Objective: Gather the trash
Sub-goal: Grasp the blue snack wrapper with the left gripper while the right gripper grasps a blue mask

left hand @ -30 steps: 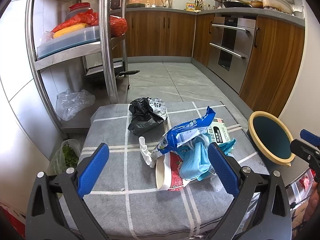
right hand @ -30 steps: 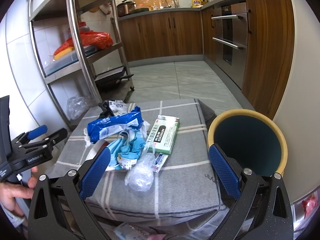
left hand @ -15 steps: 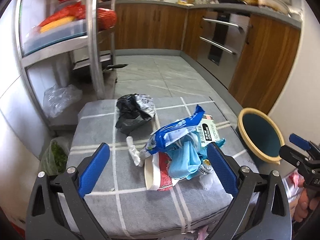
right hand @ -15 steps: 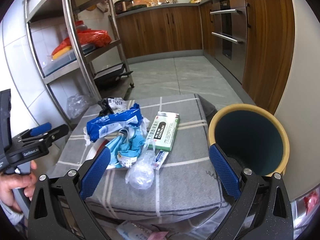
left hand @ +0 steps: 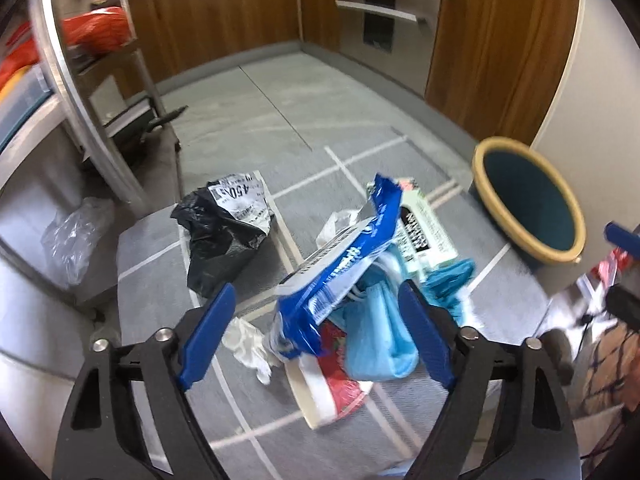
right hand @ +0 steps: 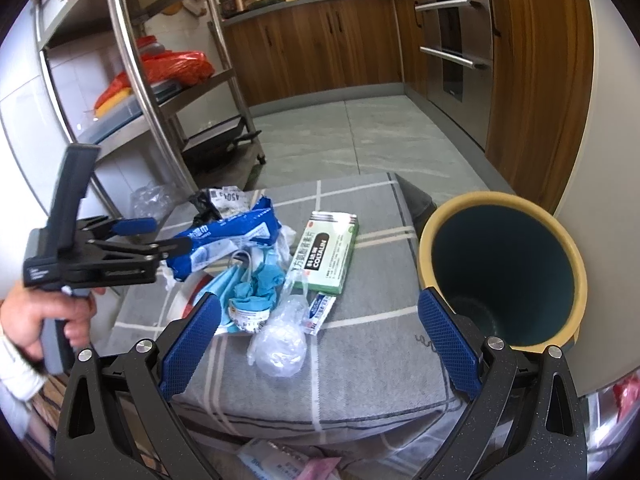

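A pile of trash lies on a grey checked cushion point(right hand: 372, 344): a blue wipes packet point(left hand: 340, 256) point(right hand: 228, 240), a light blue face mask point(left hand: 380, 332), a red-and-white paper cup point(left hand: 332, 392), a black bag point(left hand: 220, 236), a green medicine box point(right hand: 326, 256) and a clear plastic wad point(right hand: 280, 348). My left gripper point(left hand: 316, 336) is open, its jaws on either side of the blue packet's near end. It also shows in the right wrist view point(right hand: 160, 236). My right gripper point(right hand: 320, 344) is open and empty, near the cushion's front edge. A dark bin with a yellow rim point(right hand: 504, 276) stands right of the cushion.
A steel shelf rack point(right hand: 160, 80) with red bags stands at the left. Wooden cabinets and an oven point(right hand: 452, 40) line the back and right. A clear bag point(left hand: 72, 240) lies on the floor by the rack. Papers point(right hand: 280, 460) lie below the cushion's front edge.
My left gripper has moved forward and down onto the pile, and the blue packet's end now lies between its jaws. My right gripper has edged slightly closer to the cushion.
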A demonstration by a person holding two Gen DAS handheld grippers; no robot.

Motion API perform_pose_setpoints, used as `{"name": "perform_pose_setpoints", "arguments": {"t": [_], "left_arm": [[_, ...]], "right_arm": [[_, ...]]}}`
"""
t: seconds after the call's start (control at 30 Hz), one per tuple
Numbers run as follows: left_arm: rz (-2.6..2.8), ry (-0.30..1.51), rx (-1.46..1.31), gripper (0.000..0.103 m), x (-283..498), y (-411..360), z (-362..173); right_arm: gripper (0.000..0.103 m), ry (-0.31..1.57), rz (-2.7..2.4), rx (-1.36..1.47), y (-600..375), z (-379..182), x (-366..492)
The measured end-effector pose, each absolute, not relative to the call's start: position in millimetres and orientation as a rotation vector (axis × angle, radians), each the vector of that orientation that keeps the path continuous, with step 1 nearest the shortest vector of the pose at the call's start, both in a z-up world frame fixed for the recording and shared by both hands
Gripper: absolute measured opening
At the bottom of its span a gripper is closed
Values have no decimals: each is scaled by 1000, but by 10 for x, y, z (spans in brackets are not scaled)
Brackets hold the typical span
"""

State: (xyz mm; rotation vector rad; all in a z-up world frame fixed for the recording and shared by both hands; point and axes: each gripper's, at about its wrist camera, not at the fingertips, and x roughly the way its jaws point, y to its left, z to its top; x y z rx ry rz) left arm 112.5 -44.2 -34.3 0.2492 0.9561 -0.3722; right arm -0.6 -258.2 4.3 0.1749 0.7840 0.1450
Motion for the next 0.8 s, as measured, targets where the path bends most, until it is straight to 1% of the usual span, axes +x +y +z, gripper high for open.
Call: {"name": "perform_pose_setpoints", "arguments": {"t": [0.07,0.17,0.2,0.23,0.27,0.3,0.33,0.47,0.53,0.67,0.73,0.8], "left_arm": [[-386,991,268,71,1211,-454,-437],[-418,1033,275,52,1311,-482,-562],[-422,1034,277,50,1325,-494,-580],[-430,1036,282,40,1339,-514,-607],[-428,1035,285,27,1341,-519,-612],[-427,1033,286,25,1348,-520,-611],[-426,1022,285,20,1352,-518,-595],[-430,984,274,17,1342,-502,-503],[-426,953,269,15,1328,-488,-449],[-393,905,241,14,1330,-415,-343],[-373,884,209,14,1350,-353,-277],[-358,857,191,14,1351,-309,-209]], "right_arm": [[98,795,145,184,-2587,13,18],[98,810,151,187,-2562,-31,59],[98,815,154,187,-2552,-47,69],[98,820,157,187,-2543,-66,84],[98,826,159,187,-2527,-84,96],[98,832,161,188,-2522,-97,112],[98,837,164,189,-2508,-114,124],[98,849,176,190,-2452,-175,156],[96,857,181,191,-2419,-207,177],[95,872,194,190,-2356,-257,207],[92,879,201,197,-2342,-262,222],[82,891,209,212,-2329,-285,252]]}}
